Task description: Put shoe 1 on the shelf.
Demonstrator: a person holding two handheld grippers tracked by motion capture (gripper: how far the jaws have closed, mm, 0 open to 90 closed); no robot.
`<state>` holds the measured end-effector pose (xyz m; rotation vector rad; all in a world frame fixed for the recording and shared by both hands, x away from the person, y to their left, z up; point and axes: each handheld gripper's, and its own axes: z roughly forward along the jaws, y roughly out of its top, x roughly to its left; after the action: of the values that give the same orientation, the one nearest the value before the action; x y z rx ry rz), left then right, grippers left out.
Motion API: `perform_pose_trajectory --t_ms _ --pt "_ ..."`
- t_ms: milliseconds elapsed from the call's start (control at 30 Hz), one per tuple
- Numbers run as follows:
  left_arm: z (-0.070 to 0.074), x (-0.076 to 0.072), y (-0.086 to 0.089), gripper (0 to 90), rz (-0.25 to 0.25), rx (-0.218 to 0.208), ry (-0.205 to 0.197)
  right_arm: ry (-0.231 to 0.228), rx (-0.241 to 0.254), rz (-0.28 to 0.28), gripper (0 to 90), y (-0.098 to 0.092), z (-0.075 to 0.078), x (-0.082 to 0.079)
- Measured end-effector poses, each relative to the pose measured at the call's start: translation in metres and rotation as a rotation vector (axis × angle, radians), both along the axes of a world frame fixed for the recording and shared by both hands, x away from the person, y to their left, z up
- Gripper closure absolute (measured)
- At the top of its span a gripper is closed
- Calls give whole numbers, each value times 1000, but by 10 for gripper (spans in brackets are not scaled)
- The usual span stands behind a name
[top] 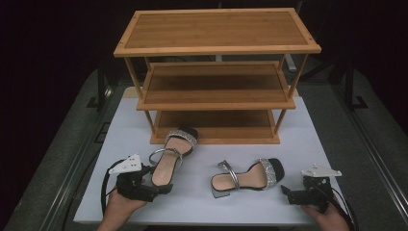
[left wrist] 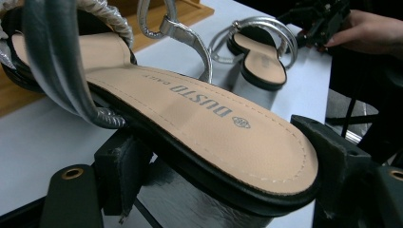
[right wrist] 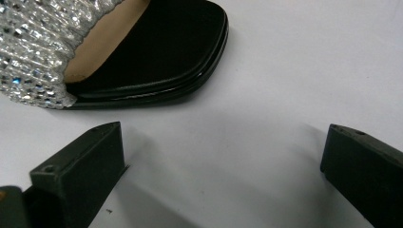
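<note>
Two sandals lie on the white table [top: 120,120] in front of a three-tier wooden shoe rack [top: 216,77] that stands along the table's far edge. One sandal [top: 172,155] points its jewelled toe strap at the rack's bottom shelf, its heel toward the near left corner — there the left gripper [top: 156,185] has its jaws set on either side of the heel end, pressed against the black sole edge in the left gripper view [left wrist: 199,128], where the insole reads DUSTO. A second sandal [top: 248,175] lies crosswise near the middle of the near edge, its toe toward the right. By the near right corner the right gripper [top: 288,191] points at that toe; its jaws are spread wide over bare table, holding nothing, the black toe [right wrist: 157,52] just beyond them.
</note>
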<state>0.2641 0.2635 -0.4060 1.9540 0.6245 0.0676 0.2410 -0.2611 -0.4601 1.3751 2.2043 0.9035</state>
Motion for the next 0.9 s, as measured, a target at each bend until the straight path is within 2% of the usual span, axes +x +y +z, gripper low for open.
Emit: perform_pose_trajectory --t_ms 467,800,900 --pt "2 31 -13 236 5 -10 -22 1 0 0 2 0 0 0" --pt "2 60 -28 236 11 -14 -42 1 0 0 2 0 0 0" --pt "-1 73 -34 236 7 -23 -45 1 0 0 2 0 0 0"
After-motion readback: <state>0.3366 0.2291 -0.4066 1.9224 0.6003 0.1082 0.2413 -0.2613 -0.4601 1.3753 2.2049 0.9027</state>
